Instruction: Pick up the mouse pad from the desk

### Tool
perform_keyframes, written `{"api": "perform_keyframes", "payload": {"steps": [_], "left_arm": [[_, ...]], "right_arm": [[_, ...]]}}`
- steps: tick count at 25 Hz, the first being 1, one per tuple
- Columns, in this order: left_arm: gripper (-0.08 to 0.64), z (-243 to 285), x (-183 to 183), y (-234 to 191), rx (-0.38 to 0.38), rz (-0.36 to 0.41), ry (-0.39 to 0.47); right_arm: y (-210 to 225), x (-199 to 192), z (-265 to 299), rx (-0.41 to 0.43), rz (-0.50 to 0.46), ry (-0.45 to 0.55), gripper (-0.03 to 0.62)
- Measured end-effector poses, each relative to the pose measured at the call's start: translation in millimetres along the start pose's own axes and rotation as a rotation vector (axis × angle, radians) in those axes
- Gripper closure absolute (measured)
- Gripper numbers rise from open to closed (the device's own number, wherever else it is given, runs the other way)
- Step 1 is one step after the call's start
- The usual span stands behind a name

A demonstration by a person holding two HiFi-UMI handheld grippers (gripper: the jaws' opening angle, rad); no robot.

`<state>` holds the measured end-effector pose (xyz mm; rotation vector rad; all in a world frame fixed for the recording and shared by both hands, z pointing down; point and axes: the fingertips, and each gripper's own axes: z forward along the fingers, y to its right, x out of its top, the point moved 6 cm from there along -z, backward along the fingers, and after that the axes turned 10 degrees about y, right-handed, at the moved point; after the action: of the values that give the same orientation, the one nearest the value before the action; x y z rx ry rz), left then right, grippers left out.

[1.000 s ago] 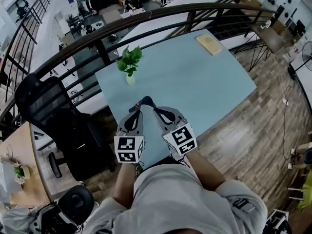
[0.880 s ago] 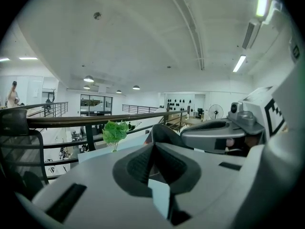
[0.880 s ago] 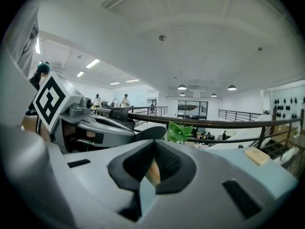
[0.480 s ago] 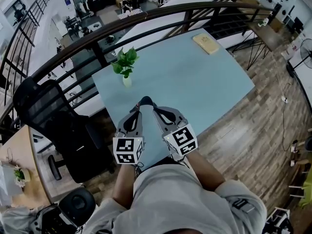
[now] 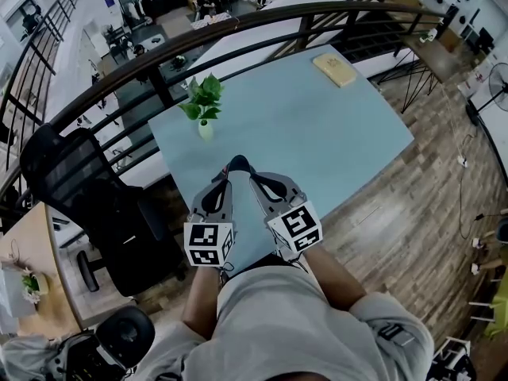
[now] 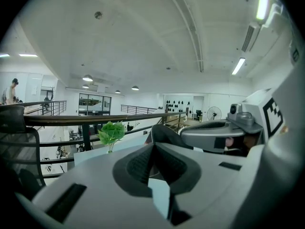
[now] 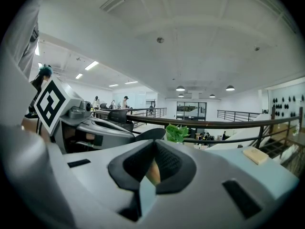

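A tan rectangular mouse pad (image 5: 334,69) lies flat at the far right corner of the light blue desk (image 5: 317,133); it also shows in the right gripper view (image 7: 256,155). My left gripper (image 5: 229,168) and right gripper (image 5: 248,171) hover side by side over the desk's near edge, tips almost touching each other, far from the pad. Both are shut with nothing held. In the left gripper view the dark pads (image 6: 143,162) meet at the tip. The right gripper's own pads (image 7: 167,162) are pressed together too.
A small potted plant (image 5: 203,101) stands at the desk's far left corner. A dark railing (image 5: 262,22) curves behind the desk. A black office chair (image 5: 79,189) sits to the left. Wooden floor (image 5: 413,213) lies to the right.
Both grippers stay where they were, still shut. Only the head view has drifted slightly.
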<state>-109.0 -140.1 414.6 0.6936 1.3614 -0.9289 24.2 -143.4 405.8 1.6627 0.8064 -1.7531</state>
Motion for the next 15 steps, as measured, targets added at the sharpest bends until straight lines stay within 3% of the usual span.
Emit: {"api": "perform_keyframes", "payload": {"steps": [15], "left_arm": [[0.537, -3.6, 1.6, -1.5, 0.002, -0.006, 0.002]], "right_arm": [[-2.9, 2.5, -0.5, 0.001, 0.003, 0.004, 0.580]]}}
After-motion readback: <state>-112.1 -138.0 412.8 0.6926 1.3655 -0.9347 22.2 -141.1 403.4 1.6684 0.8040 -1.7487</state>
